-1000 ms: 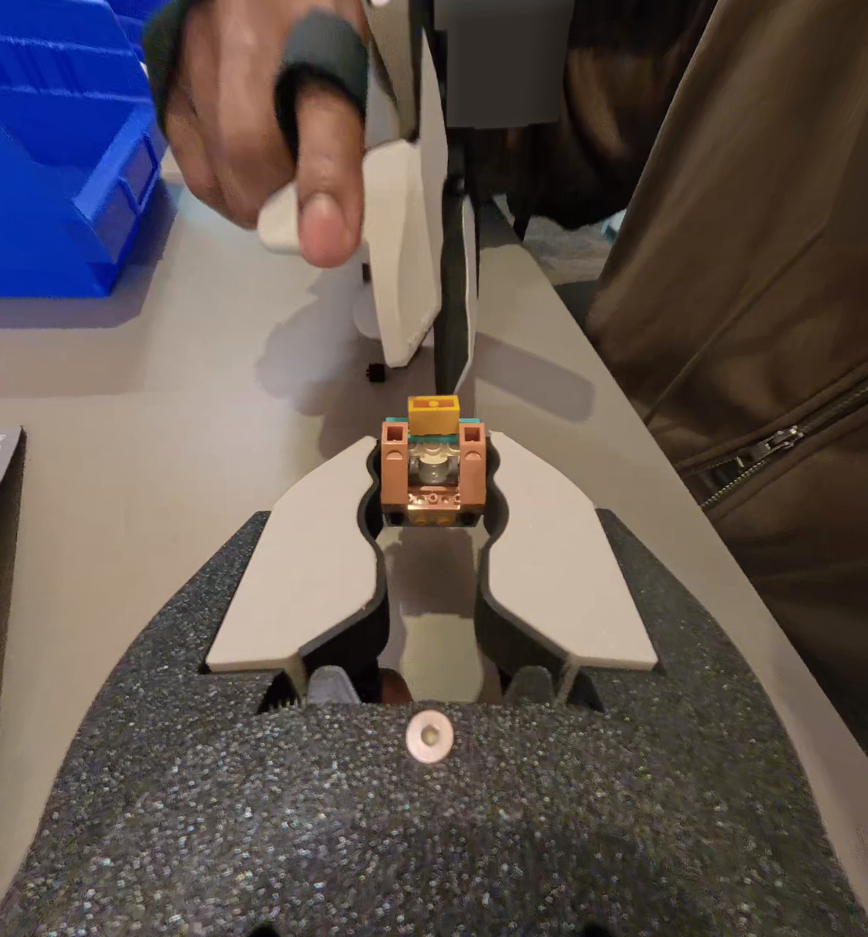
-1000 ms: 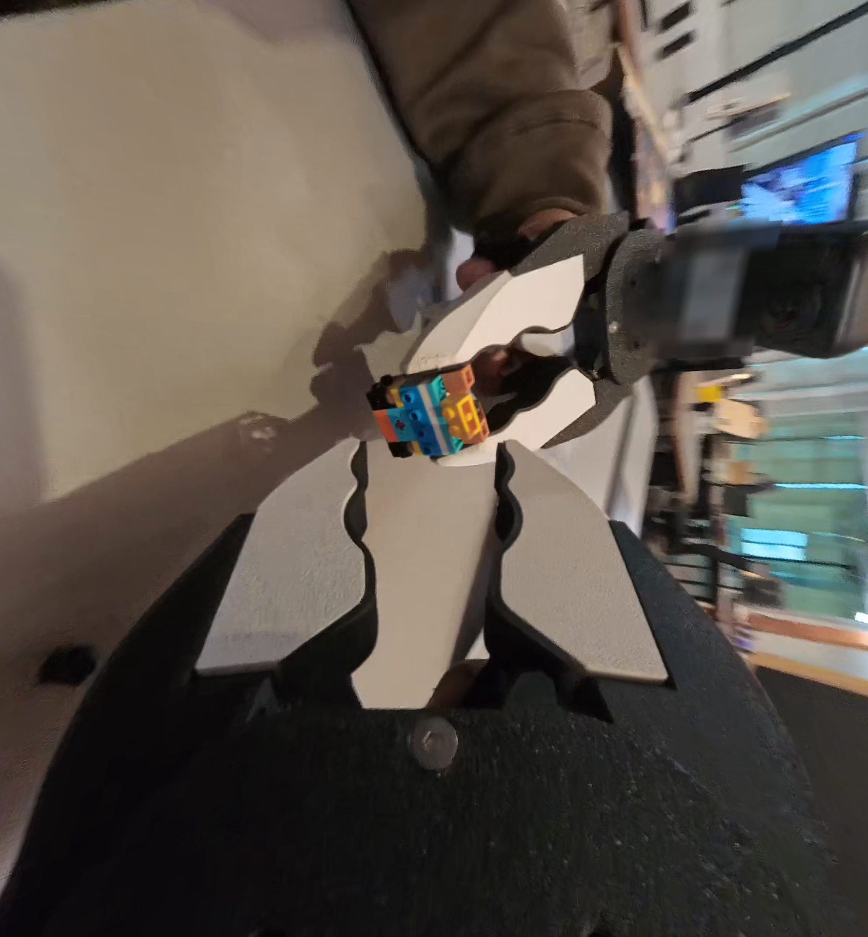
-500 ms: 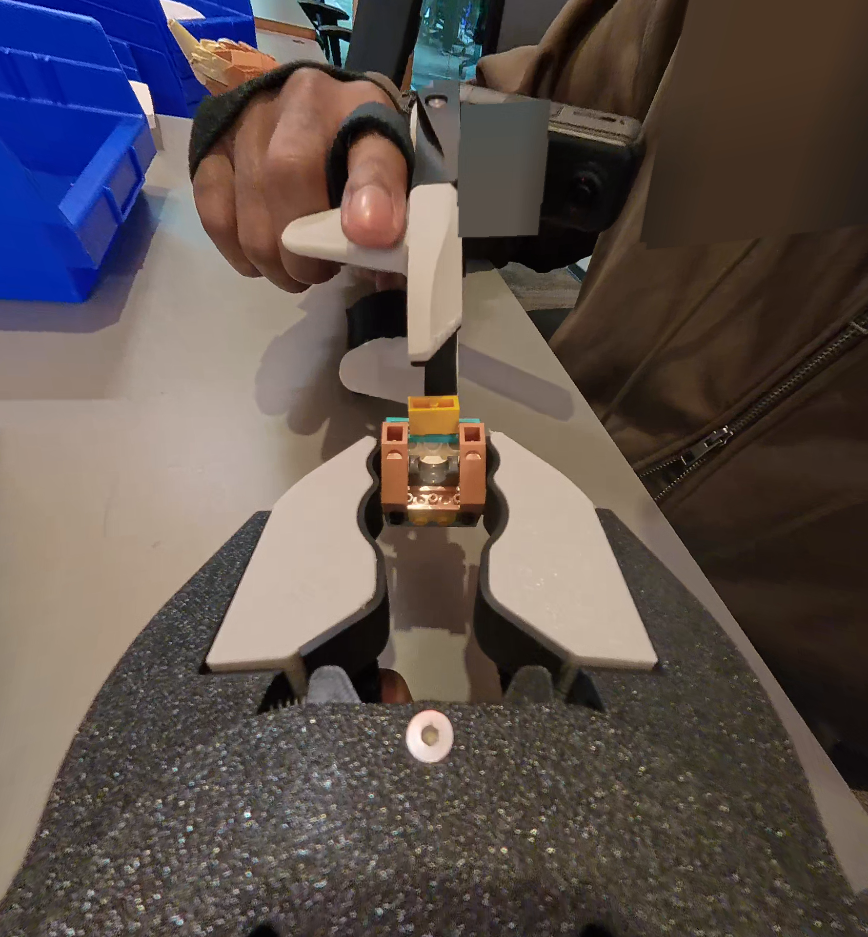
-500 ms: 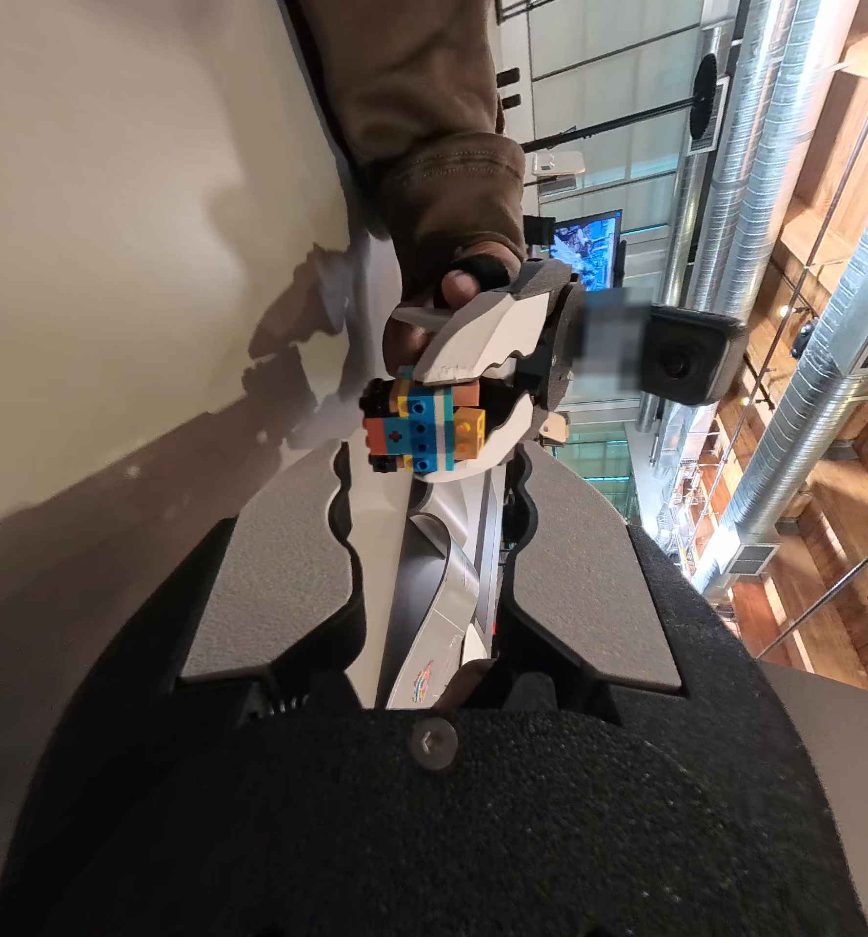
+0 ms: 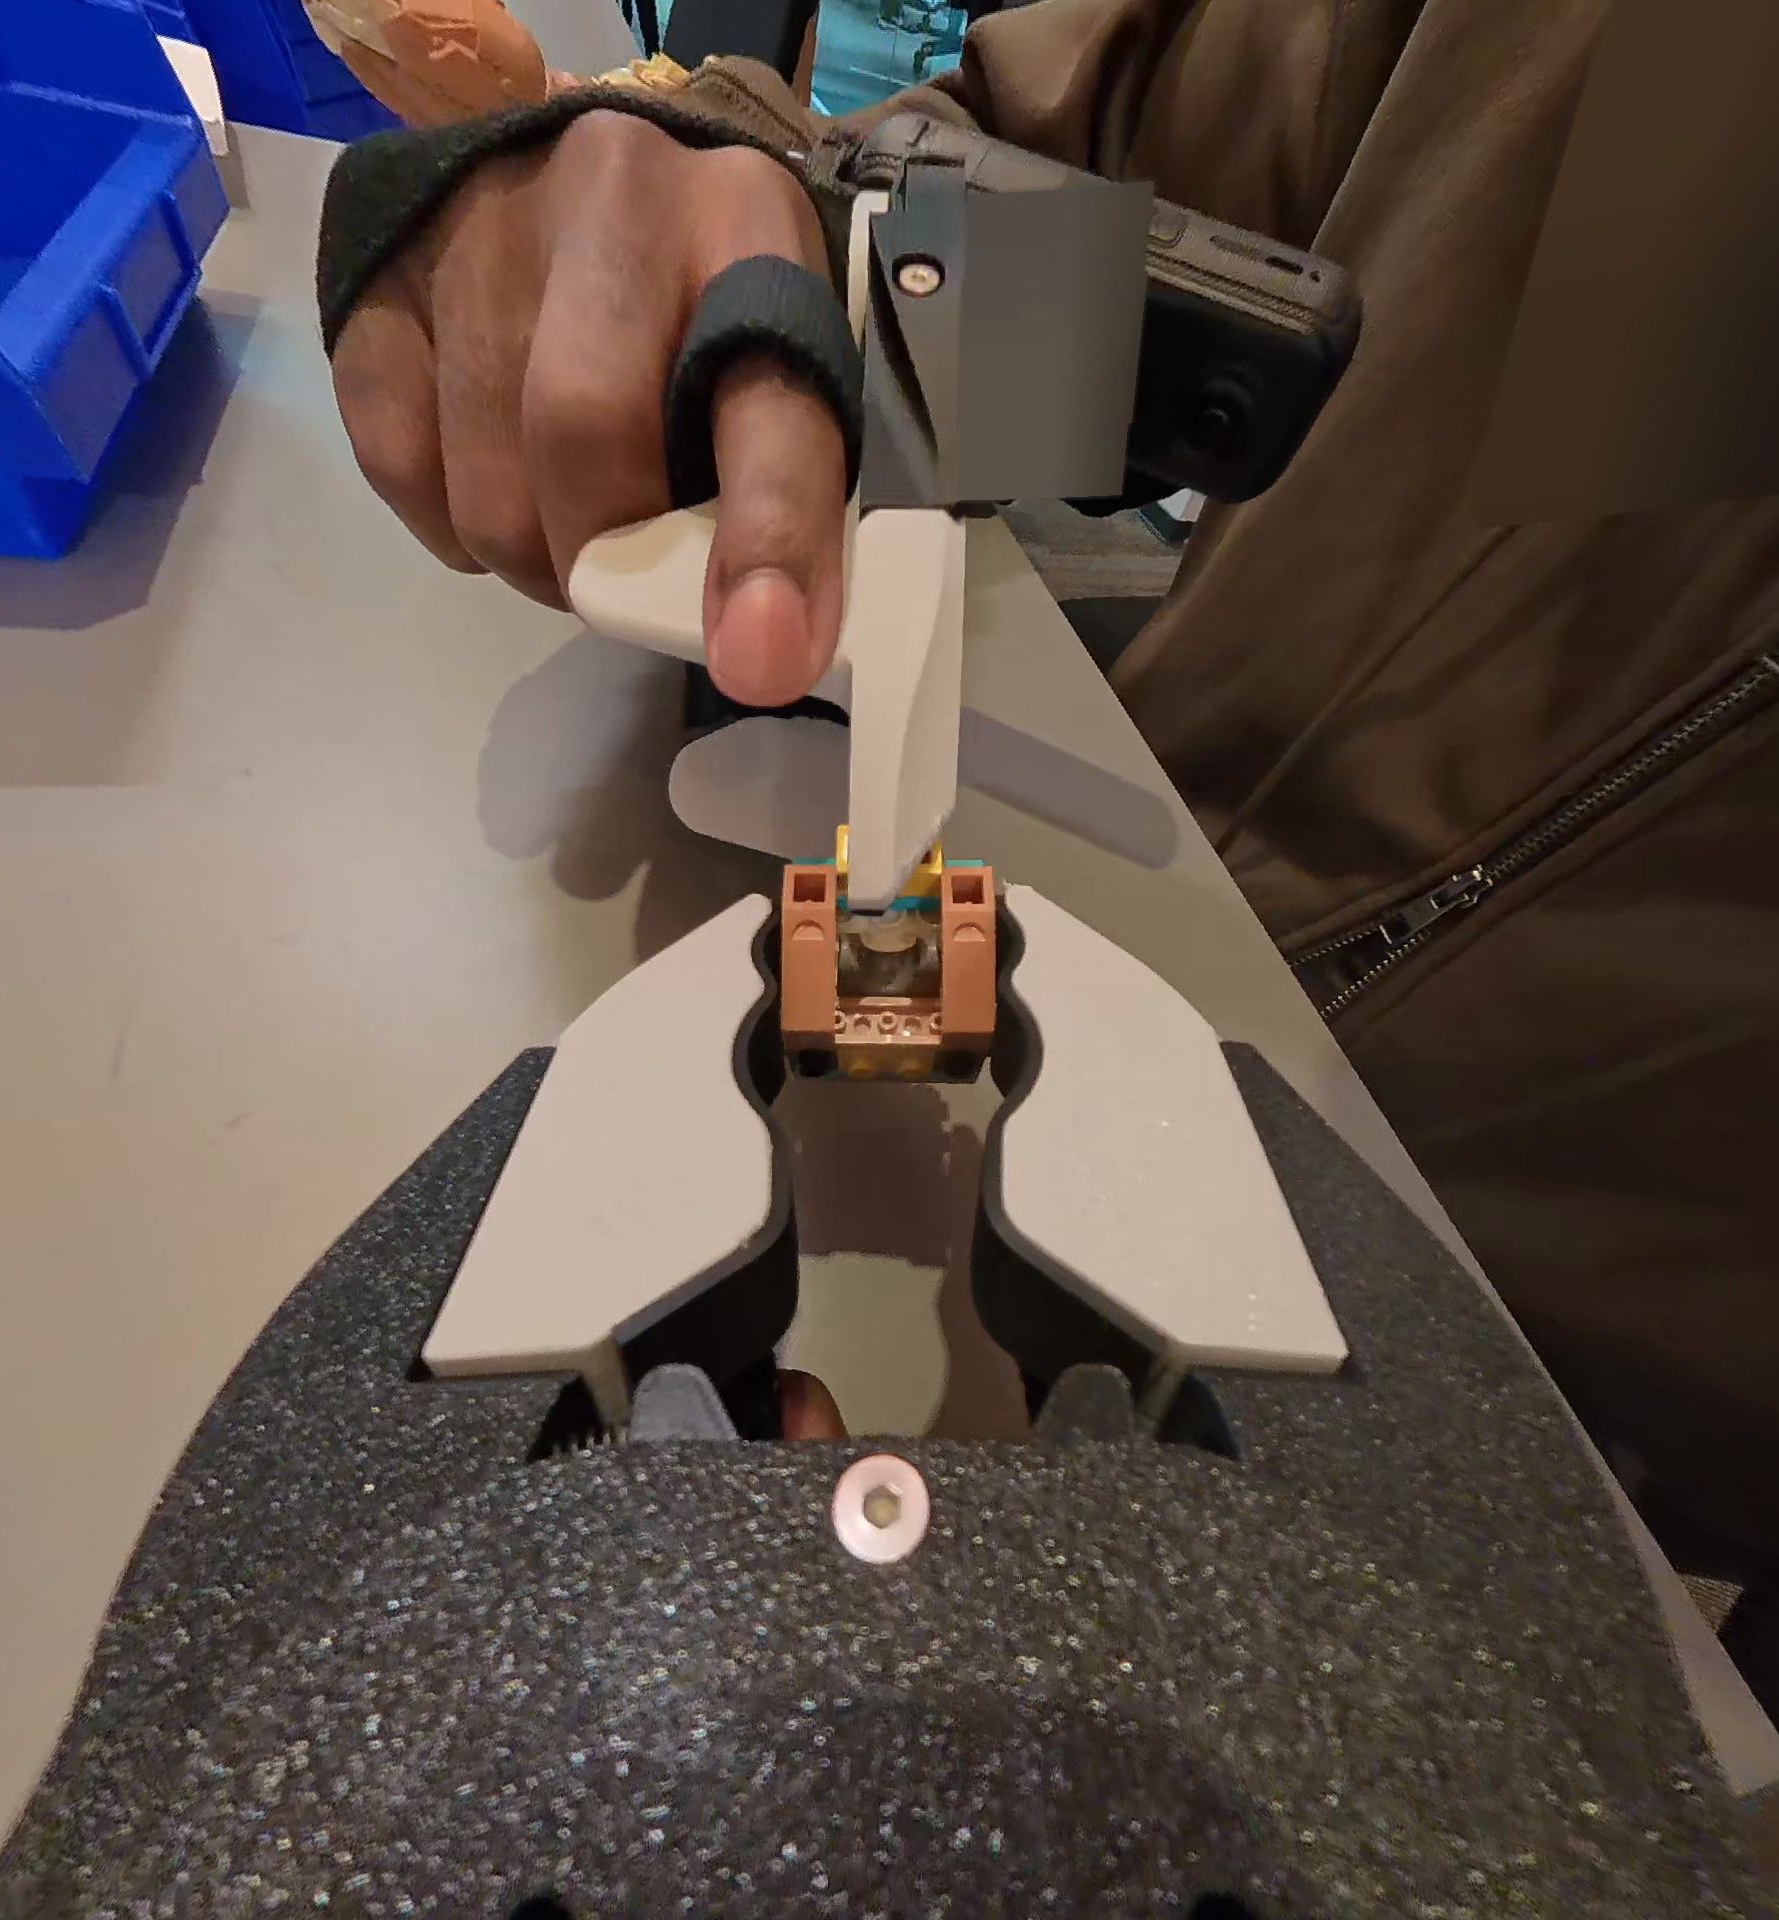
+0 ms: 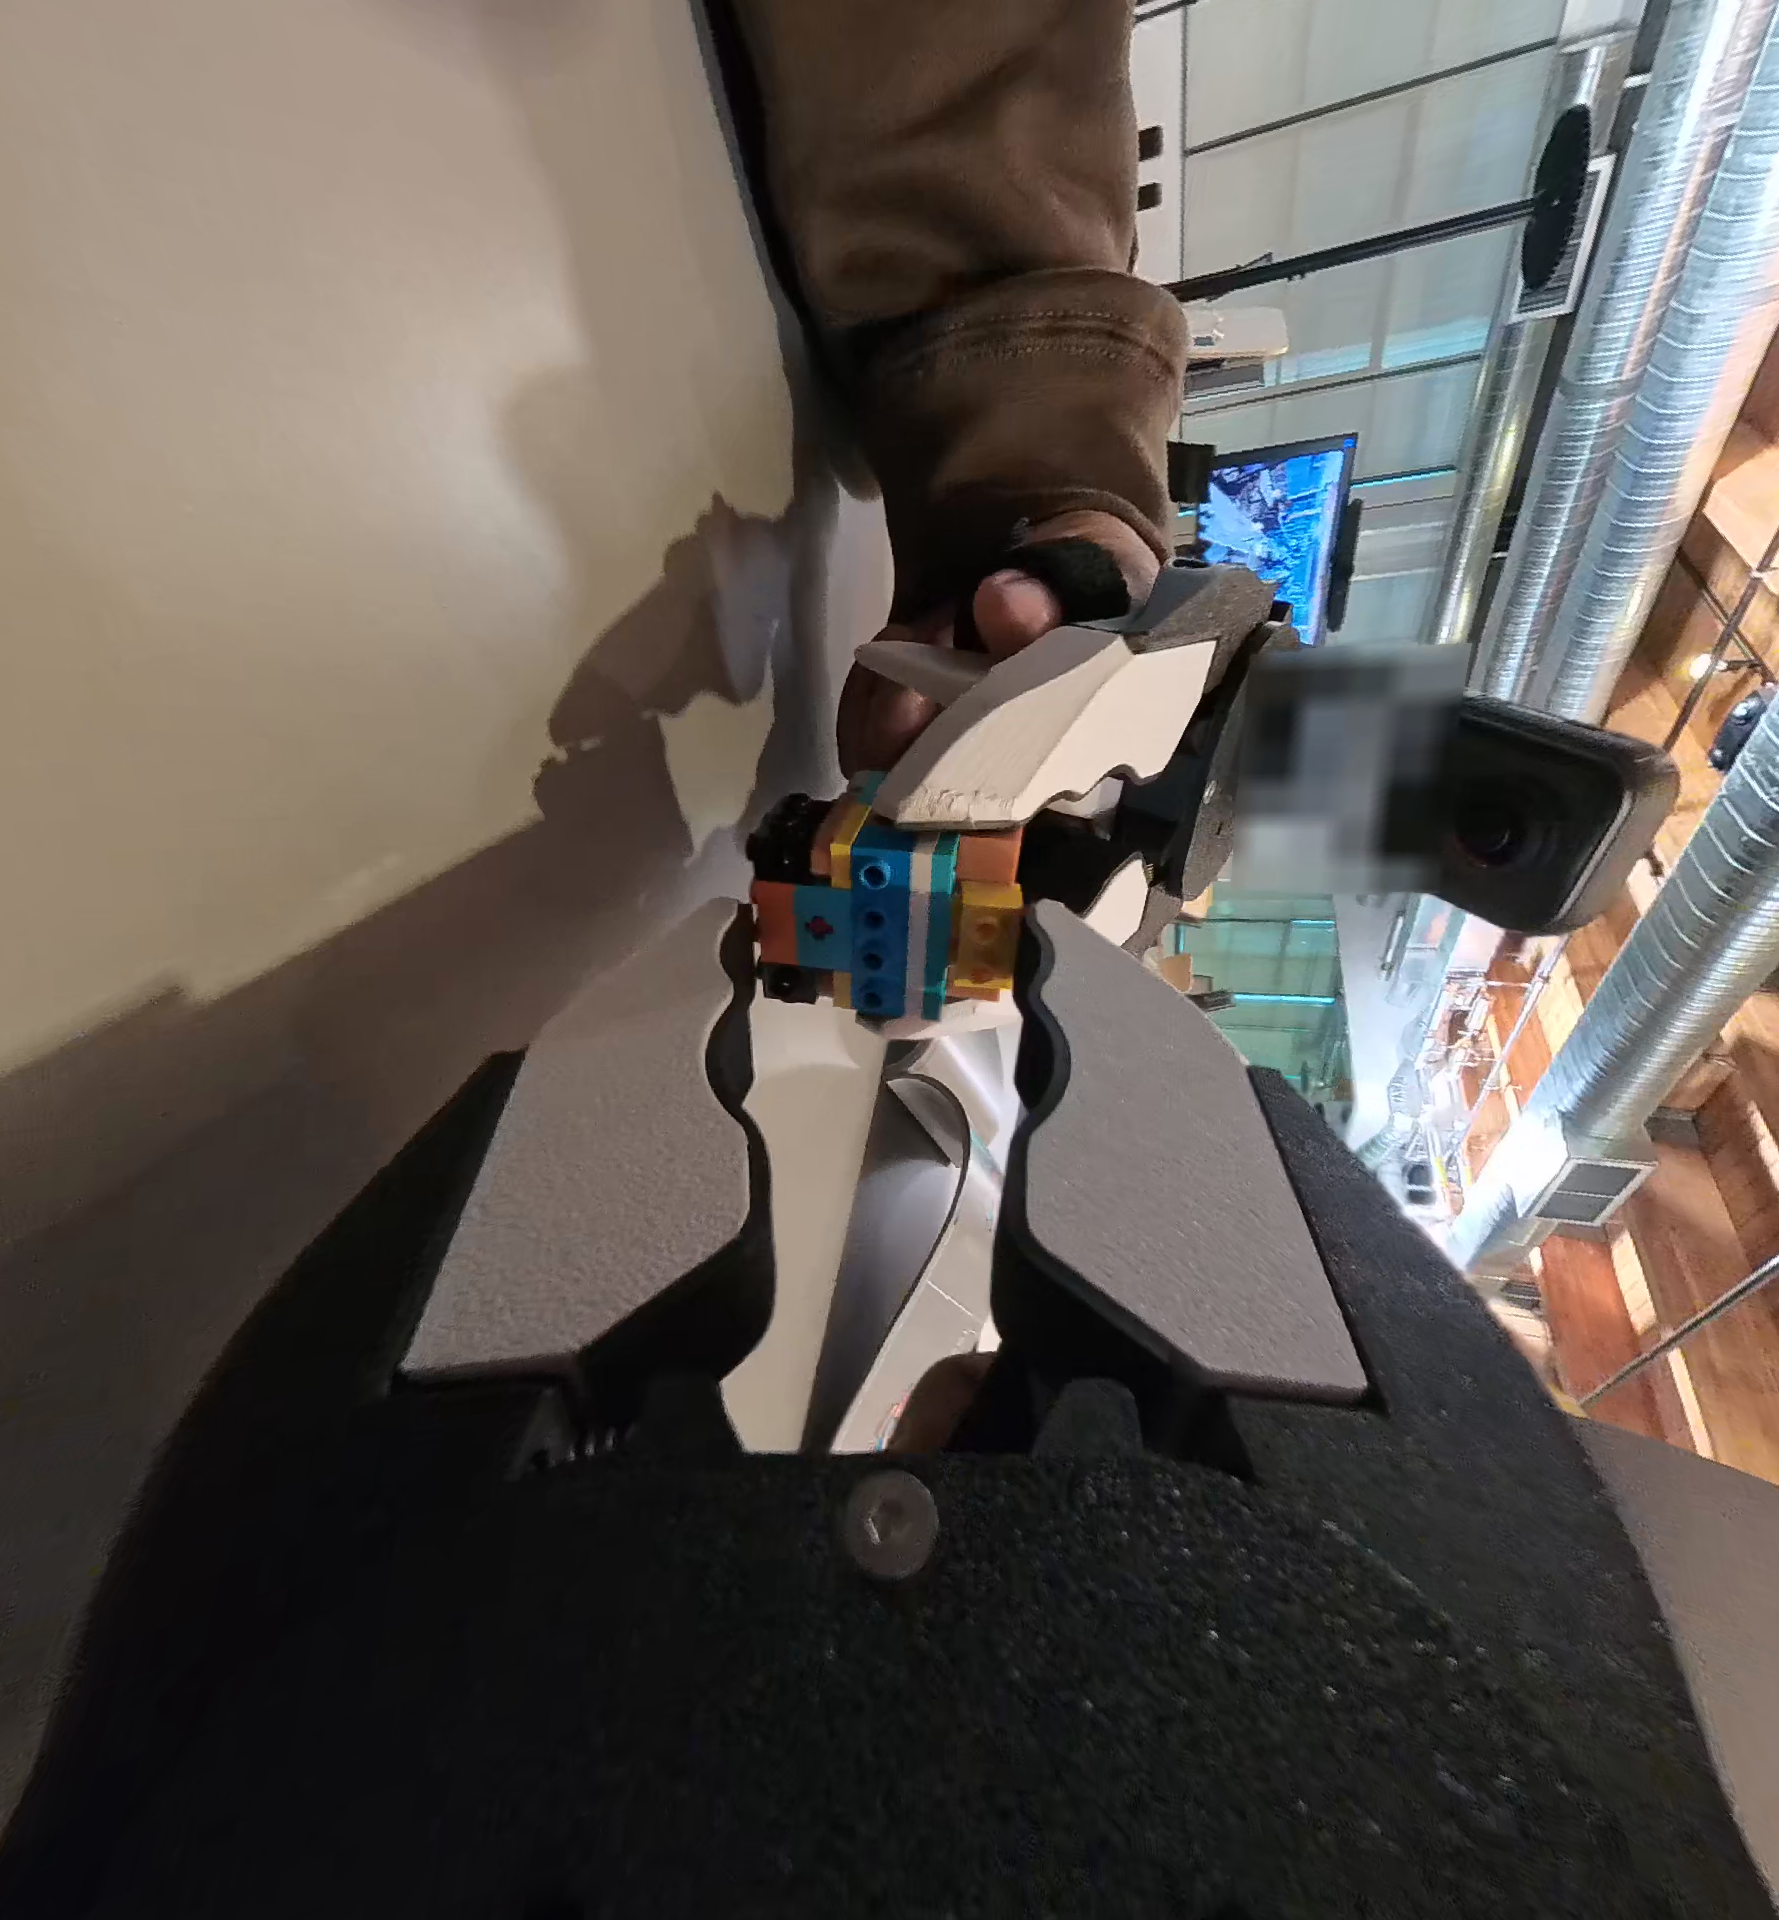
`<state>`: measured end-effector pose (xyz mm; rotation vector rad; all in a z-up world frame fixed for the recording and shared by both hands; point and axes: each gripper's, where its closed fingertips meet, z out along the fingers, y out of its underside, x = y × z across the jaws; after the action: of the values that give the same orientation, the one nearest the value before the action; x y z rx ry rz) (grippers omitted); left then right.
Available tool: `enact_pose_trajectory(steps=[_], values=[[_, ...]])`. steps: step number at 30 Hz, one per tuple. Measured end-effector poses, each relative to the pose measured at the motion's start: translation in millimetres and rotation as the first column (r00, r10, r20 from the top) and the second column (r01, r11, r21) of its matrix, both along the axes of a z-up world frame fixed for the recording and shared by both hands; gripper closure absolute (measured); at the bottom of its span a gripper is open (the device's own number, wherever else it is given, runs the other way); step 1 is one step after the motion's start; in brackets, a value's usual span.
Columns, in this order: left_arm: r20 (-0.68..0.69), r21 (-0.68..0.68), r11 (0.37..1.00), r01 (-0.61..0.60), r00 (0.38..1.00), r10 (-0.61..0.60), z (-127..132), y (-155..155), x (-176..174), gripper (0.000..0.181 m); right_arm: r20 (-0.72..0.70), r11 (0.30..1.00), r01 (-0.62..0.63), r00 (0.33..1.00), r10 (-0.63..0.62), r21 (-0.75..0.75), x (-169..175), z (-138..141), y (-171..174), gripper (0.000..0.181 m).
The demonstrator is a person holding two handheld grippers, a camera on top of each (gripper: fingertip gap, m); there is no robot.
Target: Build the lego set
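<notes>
While the small lego build (image 5: 887,977) hangs above the grey table (image 5: 241,935), clear of the surface and close to the table's right edge, it sits clamped at the tips of the left gripper (image 5: 887,987), whose two pale fingers press against the brown bricks on either flank. From the left wrist view the build shows brown side pieces, a clear middle part, a tan studded strip and a yellow brick on top with teal beneath it. From the right wrist view the same build (image 6: 890,914) shows blue, teal, orange, yellow and black bricks stacked in bands.

Coming in from above, the right gripper (image 5: 895,873) is turned edge-on in the left wrist view, one white finger reaching down onto the yellow brick at the top of the build. In its own view the right gripper (image 6: 880,961) has its jaws parted, their tips at either side of the build; whether they actually press on it I cannot tell. A hand (image 5: 573,343) in a black fingerless glove holds that gripper, its forefinger laid on a white lever.

A blue bin (image 5: 43,312) stands toward the table's far left corner. Beyond the right edge is a brown zipped jacket (image 5: 1539,727).
</notes>
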<state>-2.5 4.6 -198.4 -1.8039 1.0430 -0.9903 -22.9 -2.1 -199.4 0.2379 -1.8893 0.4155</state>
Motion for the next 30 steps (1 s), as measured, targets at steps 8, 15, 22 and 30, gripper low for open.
enact_pose_trajectory(steps=[8,15,22,30], values=[[0.014,-0.007,1.0,-0.012,1.0,0.012,-0.6,2.1,-1.0,0.144,0.017,1.0,0.013,1.0,-0.013,-0.019,-2.1,-1.6,1.7,0.135],[0.039,-0.01,1.0,-0.021,0.999,0.021,0.6,3.8,-1.8,0.144,0.03,0.999,0.034,0.999,-0.033,-0.03,-4.0,-1.0,3.4,0.135],[0.097,-0.011,0.999,-0.033,0.995,0.034,7.7,5.5,-3.6,0.144,0.019,0.997,0.056,0.998,-0.055,-0.054,-6.3,4.1,5.0,0.135],[0.124,-0.009,0.999,-0.035,0.992,0.036,8.7,6.2,-4.2,0.144,0.032,0.996,0.063,0.998,-0.061,-0.062,-6.9,5.2,5.6,0.136]])
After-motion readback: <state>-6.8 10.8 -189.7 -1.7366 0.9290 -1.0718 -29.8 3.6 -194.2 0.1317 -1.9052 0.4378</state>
